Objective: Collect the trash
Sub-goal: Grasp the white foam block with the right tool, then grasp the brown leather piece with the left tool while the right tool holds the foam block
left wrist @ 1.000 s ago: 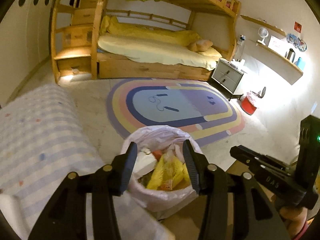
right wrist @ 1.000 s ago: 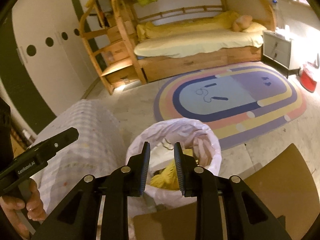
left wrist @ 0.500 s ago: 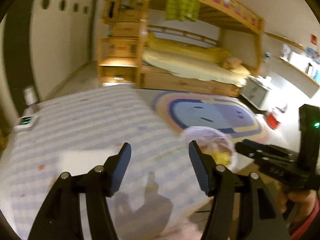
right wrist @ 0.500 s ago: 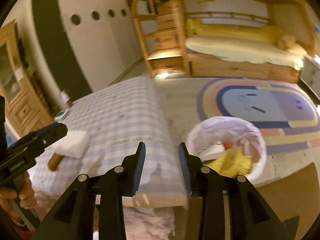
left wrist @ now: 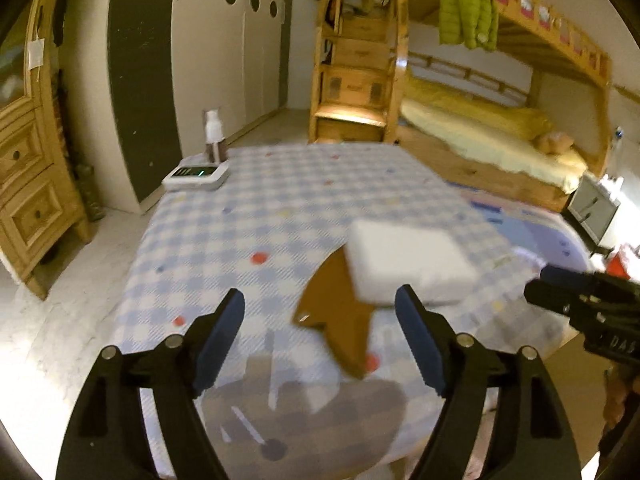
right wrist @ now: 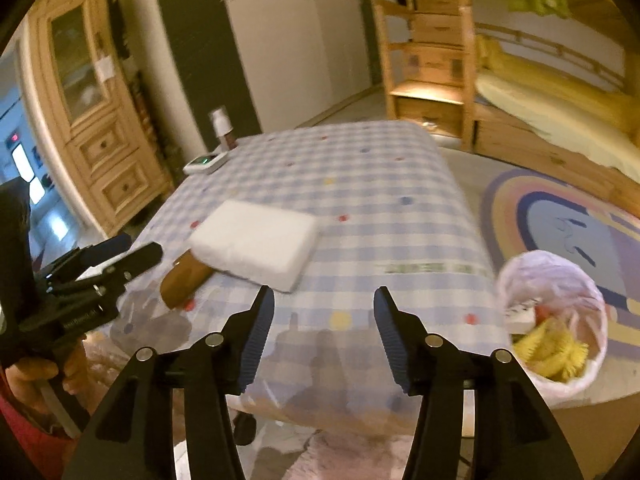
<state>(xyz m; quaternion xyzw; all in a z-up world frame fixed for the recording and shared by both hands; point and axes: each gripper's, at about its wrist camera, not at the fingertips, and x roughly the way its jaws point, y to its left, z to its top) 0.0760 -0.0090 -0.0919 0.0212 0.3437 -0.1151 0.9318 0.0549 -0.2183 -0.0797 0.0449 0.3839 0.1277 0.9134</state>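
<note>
Your blue-and-white checked, cloth-covered worktop fills most of both views, and the trash left to collect lies on it. Largest is the white rectangular foam block, lying flat near the middle with one end overlapping the brown cardboard scrap, which sticks out from under it toward your left side. Beside the worktop, on the floor at its right edge, stands the white plastic-lined trash bin, already holding yellow and red waste.

Your left gripper has just been opening; its fingers stand wide apart with nothing between them, aimed just short of the cardboard. Your right gripper has also just been opening, fingers apart and empty, pointed at the bare cloth in front of the foam.

Watch out: both views are smeared, so a hurried close could miss. The foam is light and wide, so fingers not spread enough will likely push it away. Pulling the cardboard first may drag the foam off the edge.
</note>
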